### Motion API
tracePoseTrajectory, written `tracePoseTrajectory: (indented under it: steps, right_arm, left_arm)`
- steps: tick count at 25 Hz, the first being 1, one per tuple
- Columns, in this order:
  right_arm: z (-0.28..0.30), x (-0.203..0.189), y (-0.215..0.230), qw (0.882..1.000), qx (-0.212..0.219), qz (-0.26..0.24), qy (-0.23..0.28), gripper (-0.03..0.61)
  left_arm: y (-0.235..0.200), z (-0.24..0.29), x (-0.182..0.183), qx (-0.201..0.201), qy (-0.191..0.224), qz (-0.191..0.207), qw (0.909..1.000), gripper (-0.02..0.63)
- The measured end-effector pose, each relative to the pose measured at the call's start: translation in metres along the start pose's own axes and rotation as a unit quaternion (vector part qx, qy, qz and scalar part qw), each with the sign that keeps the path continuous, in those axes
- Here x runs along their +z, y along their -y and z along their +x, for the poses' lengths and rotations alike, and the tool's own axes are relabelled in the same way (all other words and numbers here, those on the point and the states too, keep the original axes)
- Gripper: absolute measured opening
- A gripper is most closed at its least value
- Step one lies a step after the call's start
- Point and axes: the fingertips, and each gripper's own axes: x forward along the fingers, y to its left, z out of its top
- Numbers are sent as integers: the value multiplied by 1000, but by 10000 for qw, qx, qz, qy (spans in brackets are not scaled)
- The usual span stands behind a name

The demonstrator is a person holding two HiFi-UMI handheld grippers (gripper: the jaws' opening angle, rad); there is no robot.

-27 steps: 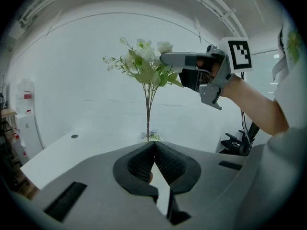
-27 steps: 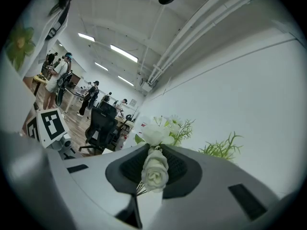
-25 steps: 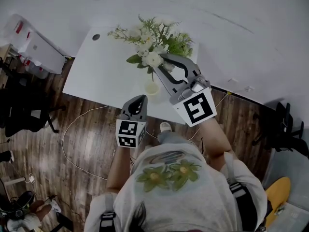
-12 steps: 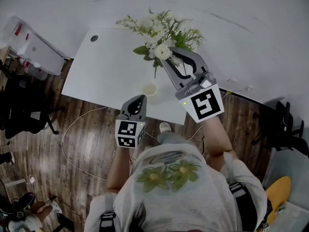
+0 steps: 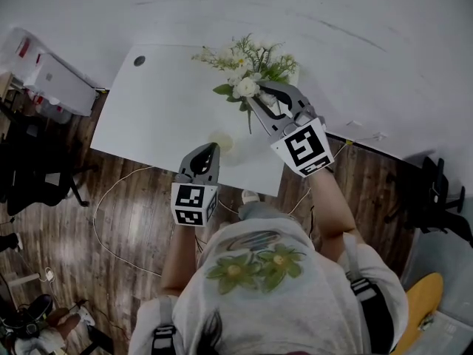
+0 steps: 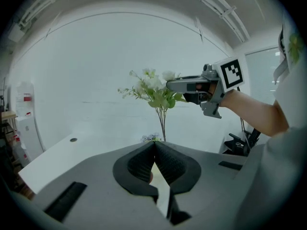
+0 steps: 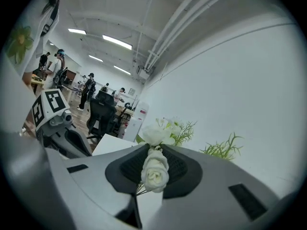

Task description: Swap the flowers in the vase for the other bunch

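Observation:
My right gripper (image 5: 256, 99) is shut on the stems of a bunch of white flowers with green leaves (image 5: 244, 69), held in the air over the far right of the white table (image 5: 155, 109). In the right gripper view a white rose (image 7: 154, 173) sits between the pads, with more blooms (image 7: 165, 131) beyond. The pale vase (image 5: 220, 140) stands near the table's front edge, and the stems hang to its right, outside it. My left gripper (image 5: 208, 149) is just in front of the vase, its jaws meeting at the tips (image 6: 154, 143) with nothing between them. Small purplish flowers (image 6: 152, 138) show just past them.
A round cable hole (image 5: 139, 61) is at the table's far left corner. A white cabinet (image 5: 55, 80) and a dark office chair (image 5: 29, 168) stand to the left, and another chair (image 5: 436, 191) to the right. A cable (image 5: 111, 198) loops on the wood floor. People stand far off (image 7: 88, 92).
My right gripper has carried the white bunch away from above the vase, farther off and to the right, and lower. The left gripper has drifted slightly left, staying shut.

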Motion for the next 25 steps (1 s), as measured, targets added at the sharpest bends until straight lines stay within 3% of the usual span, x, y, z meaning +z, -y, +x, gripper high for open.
tracePoseTrajectory:
  steps: [7,16,25]
  right_arm:
    - [34,-56,2,9960,701,-144,-539,86]
    - [80,-121,-12,9819,1637,-169,-934,86]
    - [119,-188,-28,9697,2091,115,-1254,86]
  left_arm:
    - [-10,29,7,211,-22,-79,9997,18]
    - [-23,56,11,572,-63,-247,9980,18]
    - [-40,68,13,823,-96,-449,9955,18]
